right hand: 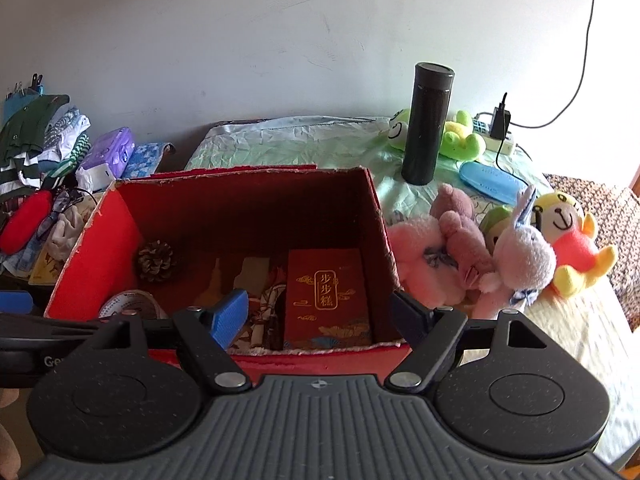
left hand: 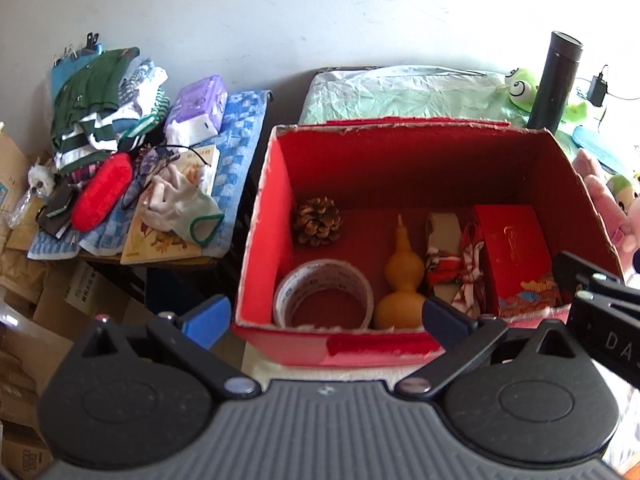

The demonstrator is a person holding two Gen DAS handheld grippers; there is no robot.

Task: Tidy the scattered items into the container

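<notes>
- The left gripper (left hand: 326, 314) sits nearest its camera, its blue-tipped fingers spread wide and holding nothing, at the near wall of the red box (left hand: 260, 216).
- The right gripper (right hand: 320, 316) is also spread wide and empty, at the same near wall, over the box's right half.
- Inside the box, close to the near wall, a roll of clear tape (left hand: 324, 294) stands on edge, with a yellow gourd (left hand: 402, 284) just to its right.
- Right of the gourd lies a red-and-white cloth bundle (left hand: 452, 268), then a red gift packet (right hand: 326, 294) printed with gold characters against the right wall.
- A pine cone (left hand: 317, 221) rests farther back in the left corner.
- Outside the box on the right, still on the bed cover, lie soft toys: a pink plush (right hand: 418, 252), a pale rabbit (right hand: 520, 254) and a yellow bear (right hand: 568, 240).
- Behind them stand a dark flask (right hand: 428, 124), a green frog toy (right hand: 460, 140) and a blue case (right hand: 490, 182).
- Far left, a side table holds a red pouch (left hand: 102, 192), glasses (left hand: 146, 174), a white glove (left hand: 180, 200), a purple tissue pack (left hand: 198, 106) and piled clothes (left hand: 100, 100).
</notes>
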